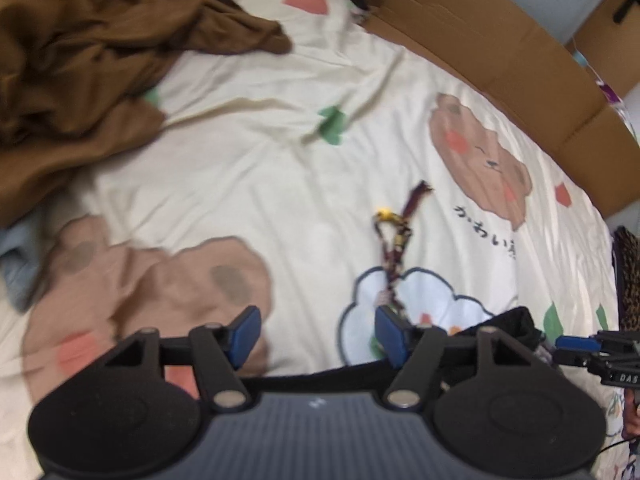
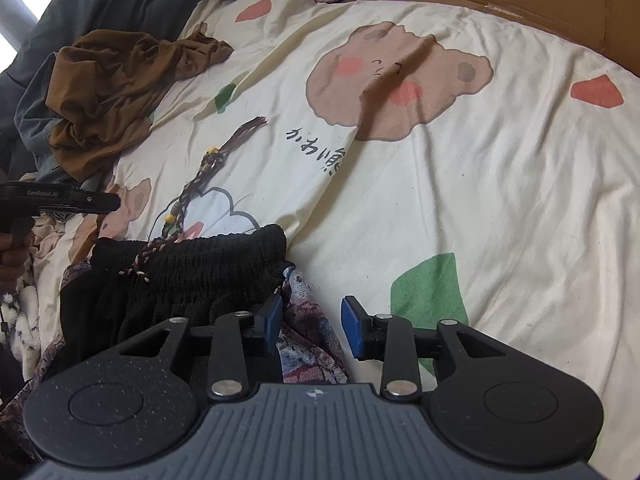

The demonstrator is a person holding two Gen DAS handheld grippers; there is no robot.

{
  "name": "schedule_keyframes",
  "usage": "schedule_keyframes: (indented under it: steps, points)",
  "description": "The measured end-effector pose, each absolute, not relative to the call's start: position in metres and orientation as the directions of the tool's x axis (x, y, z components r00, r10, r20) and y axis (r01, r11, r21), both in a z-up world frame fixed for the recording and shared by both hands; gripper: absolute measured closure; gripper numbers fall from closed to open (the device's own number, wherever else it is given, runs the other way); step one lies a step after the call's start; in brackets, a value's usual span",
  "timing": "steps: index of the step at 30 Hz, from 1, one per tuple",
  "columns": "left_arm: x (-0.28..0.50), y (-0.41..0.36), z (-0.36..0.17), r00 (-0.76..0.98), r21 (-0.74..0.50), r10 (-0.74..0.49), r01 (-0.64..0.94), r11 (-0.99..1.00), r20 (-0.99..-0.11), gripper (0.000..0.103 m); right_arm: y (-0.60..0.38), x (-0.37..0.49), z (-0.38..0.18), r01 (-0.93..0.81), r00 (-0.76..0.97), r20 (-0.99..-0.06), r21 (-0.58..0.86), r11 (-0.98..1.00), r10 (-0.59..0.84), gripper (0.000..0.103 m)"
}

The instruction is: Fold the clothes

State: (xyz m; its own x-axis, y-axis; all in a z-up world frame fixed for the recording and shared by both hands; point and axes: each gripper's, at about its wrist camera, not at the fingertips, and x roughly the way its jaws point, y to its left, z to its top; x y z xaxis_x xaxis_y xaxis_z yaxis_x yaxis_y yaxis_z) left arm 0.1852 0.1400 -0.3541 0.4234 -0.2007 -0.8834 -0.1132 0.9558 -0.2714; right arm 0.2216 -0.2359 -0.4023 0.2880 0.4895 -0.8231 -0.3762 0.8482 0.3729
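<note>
The skirt (image 2: 192, 268), black with a smocked waistband and a patterned lower part, lies bunched at the lower left of the right wrist view, its braided cord (image 2: 188, 196) trailing up and away across the bedsheet (image 2: 460, 208). We read this as the gap between two holds: nothing is pinched, and the garment looks set down but not yet squared. The right gripper (image 2: 311, 330) hangs over the skirt's right edge with its fingers partly apart, patterned cloth showing in the gap and no pad pressing on it. The left gripper (image 1: 316, 338) stands wide and empty over the sheet, with the black waistband only a dark strip at the bottom of its own view. Our next move, we judge, calls for each gripper to take a corner or edge of the skirt and draw it flat before a fold; the loose cord could snag or drag, so it wants tucking in or avoiding. Outward, the sheet is open and wrinkled through the middle and right of both views, giving good room to spread. At the upper left lies a crumpled brown garment (image 2: 116, 92), well apart from the skirt. A cardboard wall (image 1: 500, 52) bounds the bed along the top right, limiting reach that way.
</note>
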Motion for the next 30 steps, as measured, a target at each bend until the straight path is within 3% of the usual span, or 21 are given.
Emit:
schedule_keyframes:
  steps: [18, 27, 30]
  points:
    - [0.229, 0.083, -0.384, 0.422, -0.262, -0.225, -0.030, 0.965, -0.878, 0.031, -0.241, 0.218, -0.405, -0.390, 0.270, -0.834, 0.362, 0.846, 0.481, 0.064]
    - [0.243, 0.073, -0.400, 0.431, -0.208, -0.175, -0.032, 0.978, -0.885, 0.052, -0.239, 0.215, -0.410, -0.391, 0.255, -0.843, 0.359, 0.848, 0.474, 0.064]
    - [0.241, 0.074, -0.400, 0.434, -0.170, -0.140, -0.030, 0.985, -0.890, 0.072, -0.238, 0.215, -0.411, -0.393, 0.252, -0.844, 0.358, 0.847, 0.474, 0.064]
